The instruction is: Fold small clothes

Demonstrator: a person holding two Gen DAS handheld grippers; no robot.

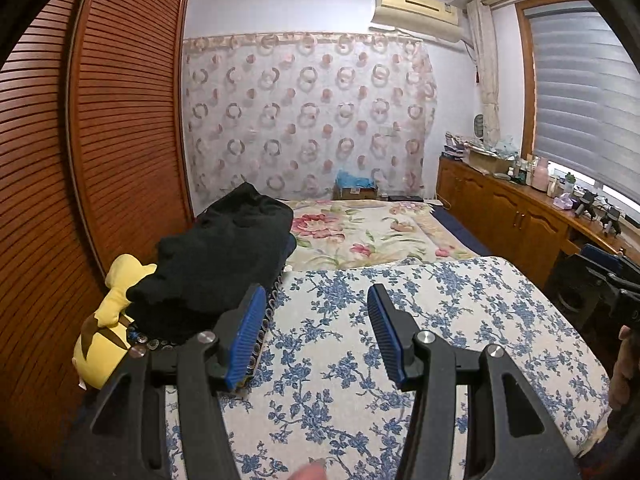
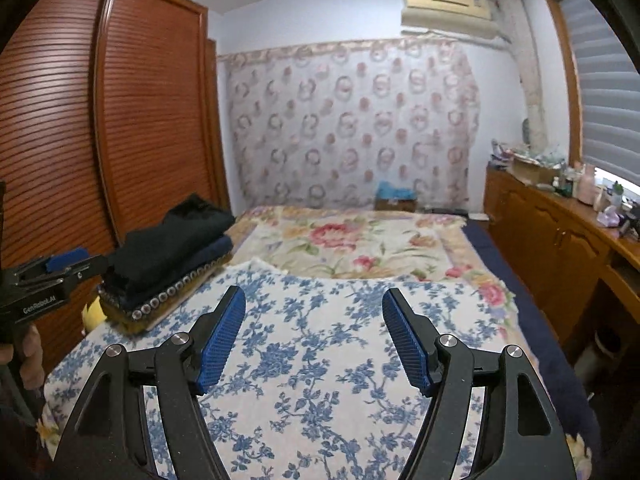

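Left tool (image 1: 316, 300) jaws apart, nothing between; right tool (image 2: 314, 300) wider, also empty; both over the blue-flowered cover (image 2: 320, 360) on the bed. Folded dark clothes stack (image 1: 224, 256) at the bed's left edge; left view alone shows the yellow plush toy (image 1: 108, 320) clearly; right view shows the stack's layers (image 2: 168, 264).

Right gripper (image 2: 314, 316) jaws apart (nothing between), blue-floral cloth (image 2: 320, 360) below, folded dark clothes (image 2: 168, 252) left

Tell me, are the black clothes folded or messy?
Folded: the black clothes lie in a neat stack on the bed.
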